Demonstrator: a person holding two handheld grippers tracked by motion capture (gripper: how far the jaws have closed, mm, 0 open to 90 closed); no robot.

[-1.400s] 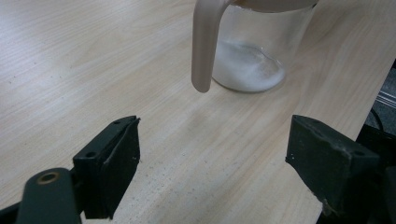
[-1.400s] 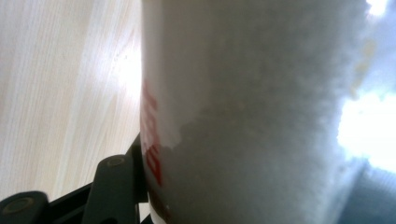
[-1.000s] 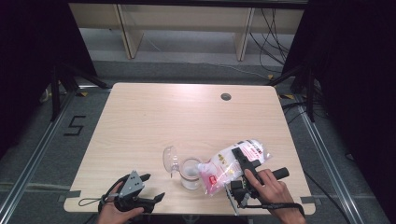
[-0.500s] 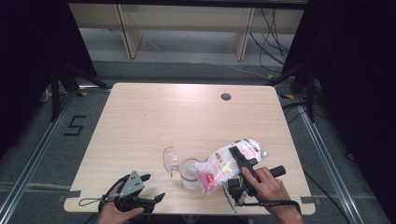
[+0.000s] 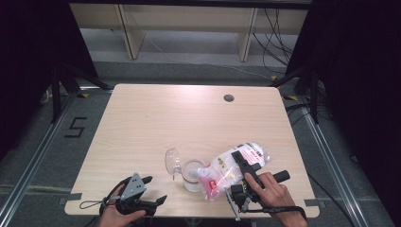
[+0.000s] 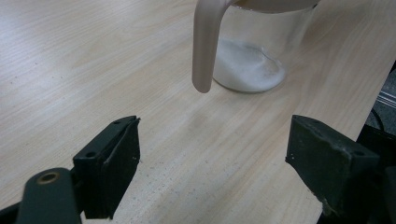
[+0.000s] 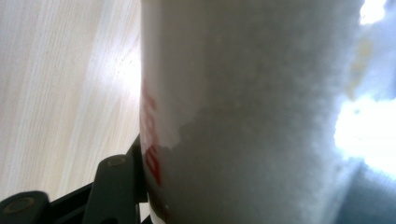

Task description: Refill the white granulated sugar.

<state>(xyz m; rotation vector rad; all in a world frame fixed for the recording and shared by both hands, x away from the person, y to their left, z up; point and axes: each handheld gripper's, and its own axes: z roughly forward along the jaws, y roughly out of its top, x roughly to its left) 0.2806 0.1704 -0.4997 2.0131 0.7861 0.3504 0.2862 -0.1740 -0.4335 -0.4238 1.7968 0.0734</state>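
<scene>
Comparing with a second ago, we see almost no change: our right gripper (image 5: pixel 243 166) still clamps the white-and-pink bag (image 5: pixel 231 169), tipped over the clear jug (image 5: pixel 191 174) just beside its jaws. Our left gripper (image 5: pixel 153 191) stays open and empty, the jug ahead.

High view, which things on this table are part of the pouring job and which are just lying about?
In use:
- bag of white powder, held by the right gripper and tilted over the jar
- clear jar with some white powder inside

Not in use:
- left gripper, jaws open and empty
- hole in the table
</scene>
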